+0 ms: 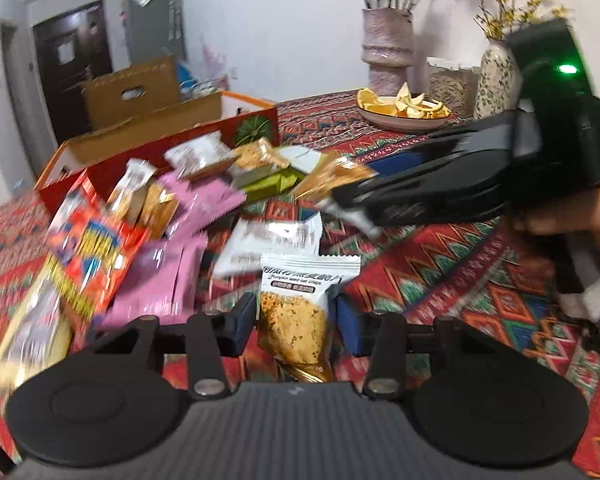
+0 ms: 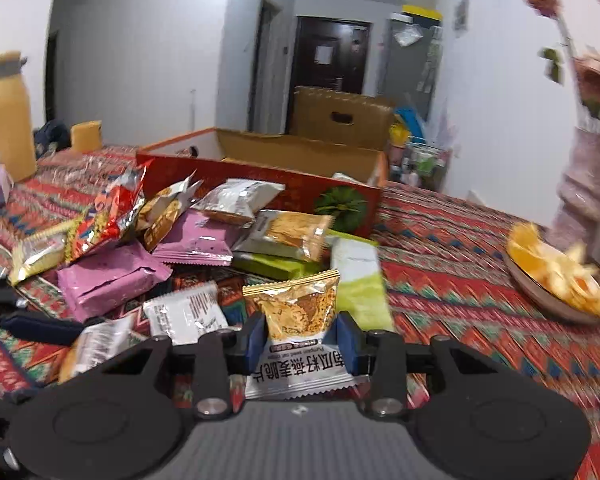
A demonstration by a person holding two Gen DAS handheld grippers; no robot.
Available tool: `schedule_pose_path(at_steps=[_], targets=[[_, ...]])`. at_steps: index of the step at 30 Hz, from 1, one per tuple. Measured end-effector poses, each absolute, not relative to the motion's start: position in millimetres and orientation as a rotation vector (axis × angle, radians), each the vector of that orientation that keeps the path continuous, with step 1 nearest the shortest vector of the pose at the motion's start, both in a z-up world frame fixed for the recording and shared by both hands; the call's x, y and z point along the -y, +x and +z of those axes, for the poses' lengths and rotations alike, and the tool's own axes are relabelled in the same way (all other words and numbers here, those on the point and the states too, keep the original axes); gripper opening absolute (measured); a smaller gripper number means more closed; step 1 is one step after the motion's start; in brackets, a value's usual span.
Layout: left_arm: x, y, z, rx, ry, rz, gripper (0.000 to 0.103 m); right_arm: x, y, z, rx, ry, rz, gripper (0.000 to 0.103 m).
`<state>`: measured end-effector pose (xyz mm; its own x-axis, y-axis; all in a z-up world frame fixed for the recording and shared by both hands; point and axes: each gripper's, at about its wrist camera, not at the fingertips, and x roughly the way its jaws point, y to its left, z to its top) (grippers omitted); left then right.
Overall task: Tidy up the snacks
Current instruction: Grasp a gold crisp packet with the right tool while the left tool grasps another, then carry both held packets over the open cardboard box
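Observation:
A pile of snack packets lies on the patterned tablecloth in front of a red box (image 1: 140, 152) (image 2: 260, 186). In it are pink packs (image 1: 172, 276), a red bag (image 1: 88, 248) and green packs (image 2: 276, 266). My left gripper (image 1: 296, 320) is shut on a white and gold pumpkin-seed crisp packet (image 1: 304, 280), which stands upright between the pads. My right gripper (image 2: 302, 338) is shut on a similar gold and white packet (image 2: 296, 304), held upside down. In the left wrist view the right gripper (image 1: 352, 200) reaches in from the right over the pile with its gold packet (image 1: 332, 178).
A plate of orange peel (image 1: 404, 110) (image 2: 556, 280) sits at the back right by two vases (image 1: 388, 48) (image 1: 496, 76). A brown cardboard box (image 1: 132, 92) stands behind the red box. A yellow bottle (image 2: 8, 120) is at the far left. A hand (image 1: 580, 220) holds the right gripper.

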<state>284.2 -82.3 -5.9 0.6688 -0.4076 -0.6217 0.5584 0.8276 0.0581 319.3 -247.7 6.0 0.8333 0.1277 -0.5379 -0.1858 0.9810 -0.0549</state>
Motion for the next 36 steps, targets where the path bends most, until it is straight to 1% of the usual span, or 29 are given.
schedule_pose_path(at_steps=[5,9,11,12,15,16,22,27,32,36], targets=[[72,250,0,-0.69,0.173,-0.527,0.045,261,263,10,-0.579,-0.021,0.162,0.038],[79,234,-4,-0.687,0.179,-0.553,0.06,262,224,7,-0.603,0.007,0.185,0.038],[87,239,-11,-0.702,0.204,-0.533,0.065,263,213,6,-0.607,0.013,0.18,0.038],[90,242,-13,-0.714,0.218,-0.519,0.065,264,208,6,-0.606,0.017,0.178,0.038],[95,242,-15,-0.7,0.222,-0.513,0.059,268,194,10,-0.59,0.026,0.169,0.038],[96,242,-13,-0.699,0.22,-0.51,0.047,271,190,11,-0.585,0.03,0.164,0.038],[87,226,4,-0.679,0.156,-0.485,0.046,283,172,16,-0.562,0.051,0.144,0.038],[66,220,38,-0.615,0.084,-0.465,0.047,292,172,25,-0.535,0.074,0.153,0.038],[42,237,68,-0.563,0.028,-0.444,0.047,294,189,40,-0.501,0.067,0.166,0.038],[24,268,94,-0.529,0.007,-0.426,0.047,301,209,65,-0.458,0.077,0.2,0.038]])
